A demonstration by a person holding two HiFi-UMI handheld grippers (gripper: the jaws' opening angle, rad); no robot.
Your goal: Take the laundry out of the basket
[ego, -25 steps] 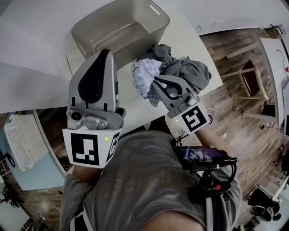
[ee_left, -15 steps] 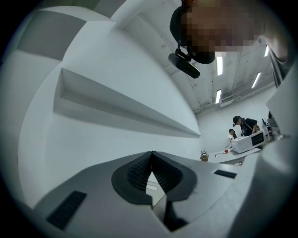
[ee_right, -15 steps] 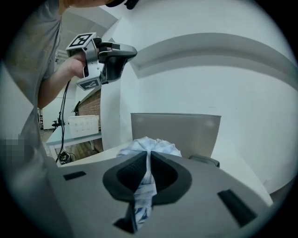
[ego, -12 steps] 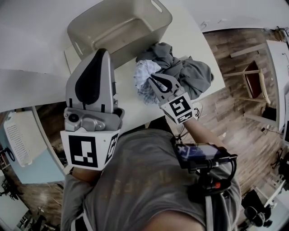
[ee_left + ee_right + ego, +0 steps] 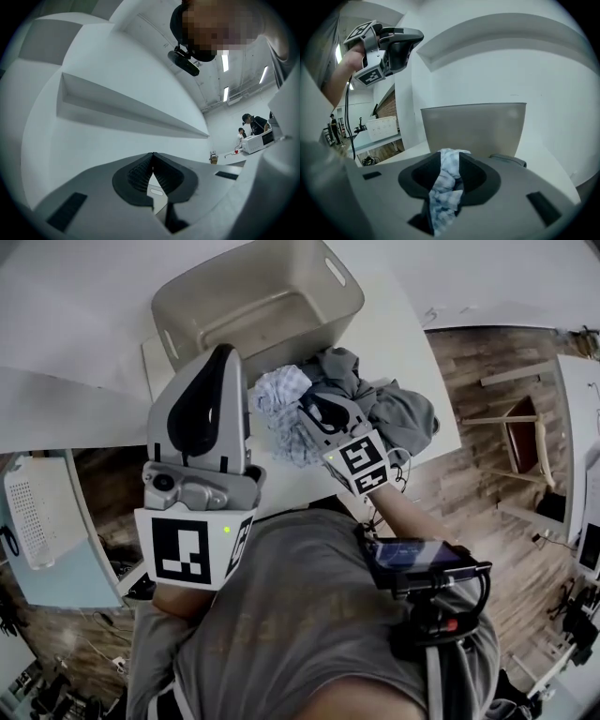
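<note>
The beige basket (image 5: 281, 329) stands empty on the white table (image 5: 403, 343); in the right gripper view the basket (image 5: 473, 126) is straight ahead. Beside it lies a pile of grey clothes (image 5: 394, 413). My right gripper (image 5: 302, 401) is low over the table next to that pile. A crumpled light blue cloth (image 5: 277, 395) sits between its jaws, which are opening. In its own view the cloth (image 5: 447, 183) still fills the gap of the right gripper (image 5: 450, 157). My left gripper (image 5: 223, 351) is held high, shut and empty; its pads meet in the left gripper view (image 5: 152, 154).
The table's edge runs close behind the clothes pile, with wooden floor beyond. A wooden chair (image 5: 520, 413) stands at the right. A white perforated bin (image 5: 33, 521) sits at the far left below the table. A dark device (image 5: 412, 559) hangs on the person's chest.
My right gripper has carried the light blue cloth left and down toward the table beside the basket. Its jaws have parted slightly. The left gripper has stayed raised.
</note>
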